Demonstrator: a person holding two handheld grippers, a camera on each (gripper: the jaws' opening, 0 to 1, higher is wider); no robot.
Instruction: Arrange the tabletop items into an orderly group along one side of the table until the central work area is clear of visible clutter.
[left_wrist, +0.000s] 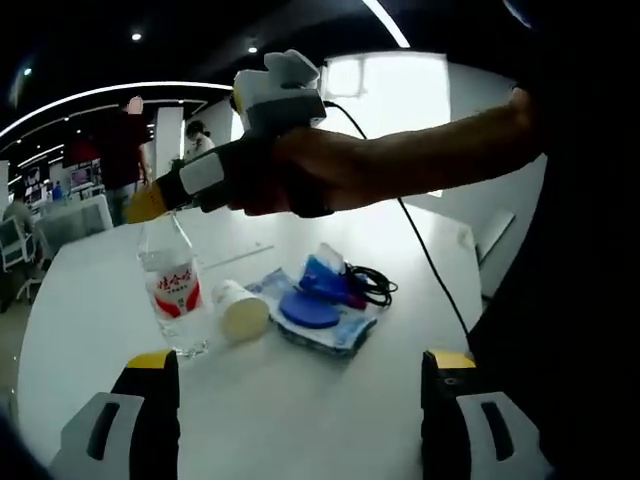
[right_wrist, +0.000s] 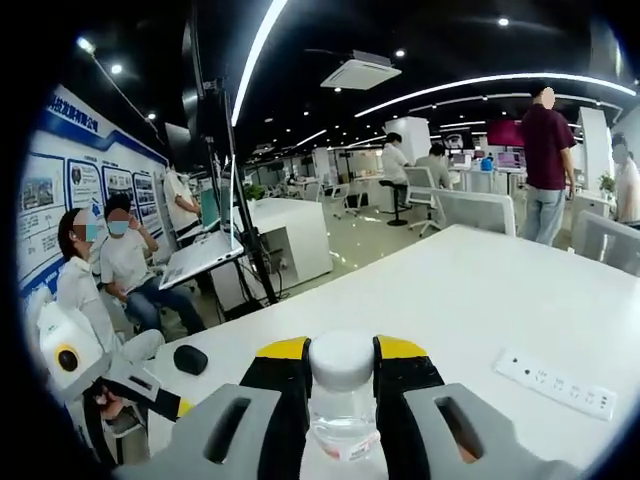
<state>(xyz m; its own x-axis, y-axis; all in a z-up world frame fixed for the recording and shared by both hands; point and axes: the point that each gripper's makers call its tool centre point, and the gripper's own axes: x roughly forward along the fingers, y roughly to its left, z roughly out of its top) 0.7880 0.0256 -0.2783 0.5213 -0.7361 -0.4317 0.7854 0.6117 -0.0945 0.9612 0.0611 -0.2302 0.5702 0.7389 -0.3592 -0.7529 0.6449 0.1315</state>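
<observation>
In the left gripper view, the left gripper (left_wrist: 297, 400) hung wide and empty over the table (left_wrist: 90, 300). In the right gripper view, the right gripper (right_wrist: 342, 385) clamped the bottle (right_wrist: 342, 400) (upright, neck held); best lowered level.

Near edge: bare surface (left_wrist: 300, 410) between the left gripper's fingers (left_wrist: 152, 400), free to pass.
Centre: bottle (left_wrist: 172, 280), lying cup (left_wrist: 240, 310), blue pile (left_wrist: 320, 305), cable (left_wrist: 372, 285) crowd together.
Far side: power strip (right_wrist: 555, 385), mouse (right_wrist: 190, 359); open around.
</observation>
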